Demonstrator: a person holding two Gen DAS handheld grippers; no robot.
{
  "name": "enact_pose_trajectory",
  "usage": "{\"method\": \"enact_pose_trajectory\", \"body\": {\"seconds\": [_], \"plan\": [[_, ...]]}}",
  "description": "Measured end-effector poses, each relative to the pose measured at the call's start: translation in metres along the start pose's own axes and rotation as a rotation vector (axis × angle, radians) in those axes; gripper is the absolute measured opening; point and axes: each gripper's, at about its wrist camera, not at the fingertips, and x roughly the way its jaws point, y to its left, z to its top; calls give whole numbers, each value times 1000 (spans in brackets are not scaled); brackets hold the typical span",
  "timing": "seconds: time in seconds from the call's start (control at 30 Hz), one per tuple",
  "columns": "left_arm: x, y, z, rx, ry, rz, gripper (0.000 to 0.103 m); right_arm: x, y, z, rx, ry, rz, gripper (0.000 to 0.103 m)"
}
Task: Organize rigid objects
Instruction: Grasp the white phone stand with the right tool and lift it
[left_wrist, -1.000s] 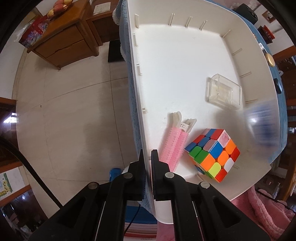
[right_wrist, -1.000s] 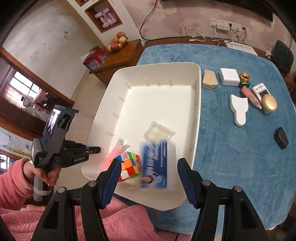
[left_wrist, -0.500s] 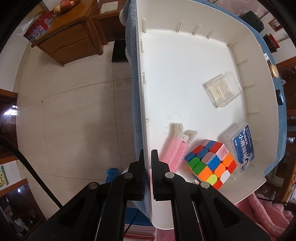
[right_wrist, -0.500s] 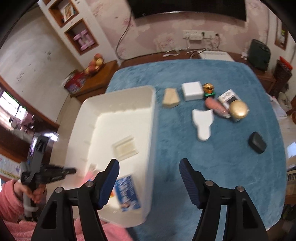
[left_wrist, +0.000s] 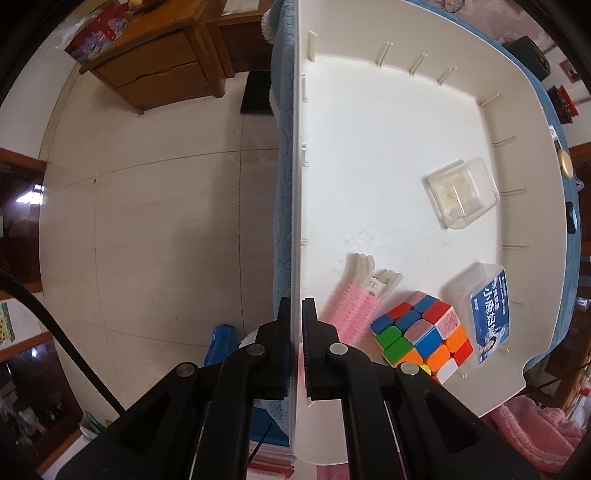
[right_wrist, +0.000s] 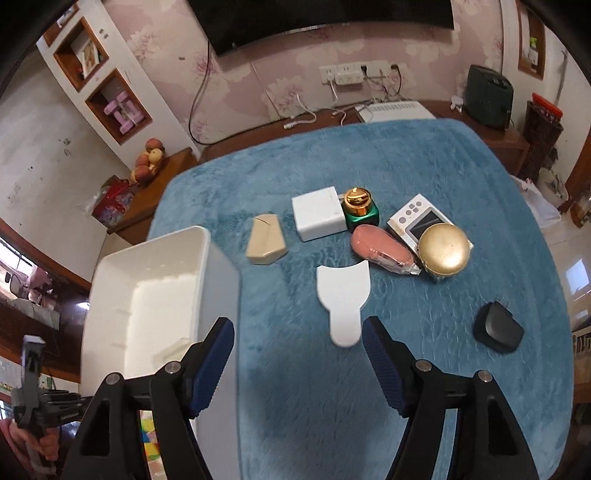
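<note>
My left gripper (left_wrist: 293, 310) points straight down and is shut on the left wall of the white bin (left_wrist: 297, 184). Inside the bin lie a pink brush (left_wrist: 354, 314), a colourful puzzle cube (left_wrist: 421, 339), a clear box (left_wrist: 460, 192) and a blue-labelled box (left_wrist: 487, 314). Over the blue tablecloth (right_wrist: 295, 387), right of the bin (right_wrist: 155, 258), hangs my right gripper (right_wrist: 298, 325). Its jaws are opening and nothing is between them. A flat white paddle-shaped piece (right_wrist: 343, 295) lies just beyond its fingertips.
Farther back on the cloth lie a beige box (right_wrist: 266, 240), a white box (right_wrist: 317, 218), a green jar with a gold lid (right_wrist: 360, 208), a pink case (right_wrist: 380, 251), a round gold tin (right_wrist: 445, 253) and a white device (right_wrist: 413, 219). A black case (right_wrist: 498, 326) lies at the right.
The blue-labelled box left my right gripper and now lies in the bin. That gripper swung right from above the bin to above the cloth, jaws wider. The left grip held.
</note>
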Motion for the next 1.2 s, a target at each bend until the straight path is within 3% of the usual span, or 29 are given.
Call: {"method": "enact_pose_trajectory", "body": {"seconds": [0.57,0.6,0.7,0.77,1.13,1.2], "plan": [[9,-5,10,-37,35,33,5,96,-21,15,-73,170,-137,73],[9,-6,10,-36,35,36,5,99,-20,14,-91,187,-149,69],[9,-10,11,-40,37,41,5,104,-17,12,-123,213,-154,53],[8,-11,10,-46,34,43,5,105,-18,11,-130,216,-172,49],[7,-16,9,-50,31,54,6,89,-23,5,-83,249,-118,48],[7,-17,9,-42,29,57,6,83,-25,2,-65,254,-109,44]]}}
